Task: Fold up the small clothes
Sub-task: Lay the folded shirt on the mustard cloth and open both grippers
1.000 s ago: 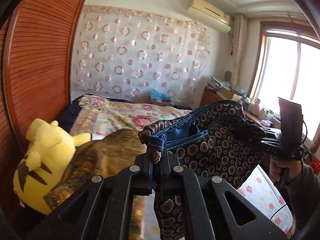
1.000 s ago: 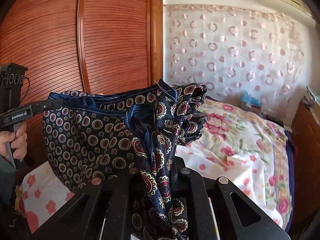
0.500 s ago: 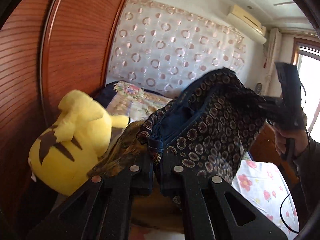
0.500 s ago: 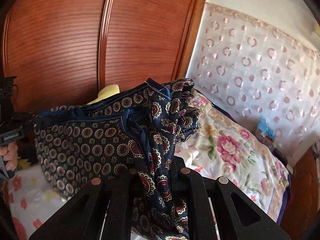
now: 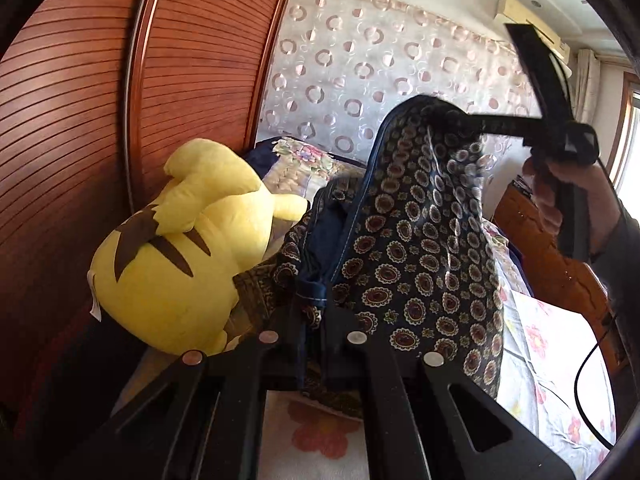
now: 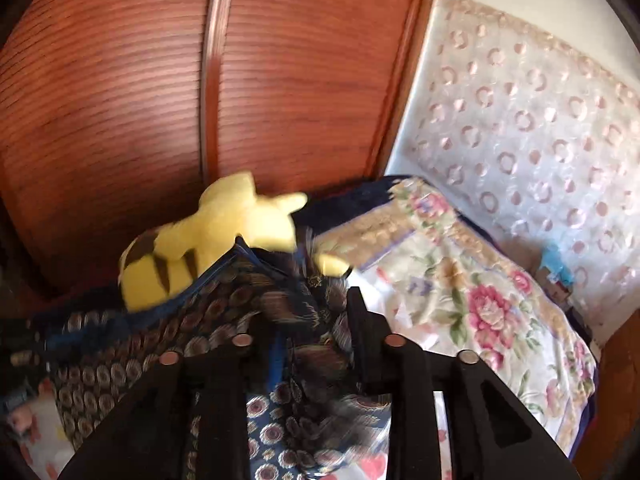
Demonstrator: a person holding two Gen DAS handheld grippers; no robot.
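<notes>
Two grippers carry one dark navy garment (image 5: 416,248) printed with small round medallions, holding it up in the air above the floral-sheeted bed (image 5: 560,352). The left gripper (image 5: 312,320) points forward and slightly upward, its jaws pressed together on a blue-stitched hem at the garment's lower corner. From there the cloth rises steeply to the right gripper (image 5: 448,114), seen in the left wrist view high and to the right, where its black fingers reach sideways into the top of the fabric. The person's right hand (image 5: 560,196) wraps the handle below, with a dark sleeve at the wrist and a black cable looping down from it. In the right wrist view the picture is smeared by motion; the right gripper's jaws stand somewhat apart with bunched cloth between them, so they appear to be pinching the garment, though the blur makes the contact hard to confirm. A yellow plush toy (image 5: 180,248) with brown stripes lies on the bed against the ribbed wooden wardrobe (image 5: 80,120), just beside the hanging garment. No writing or label can be read in either view.
</notes>
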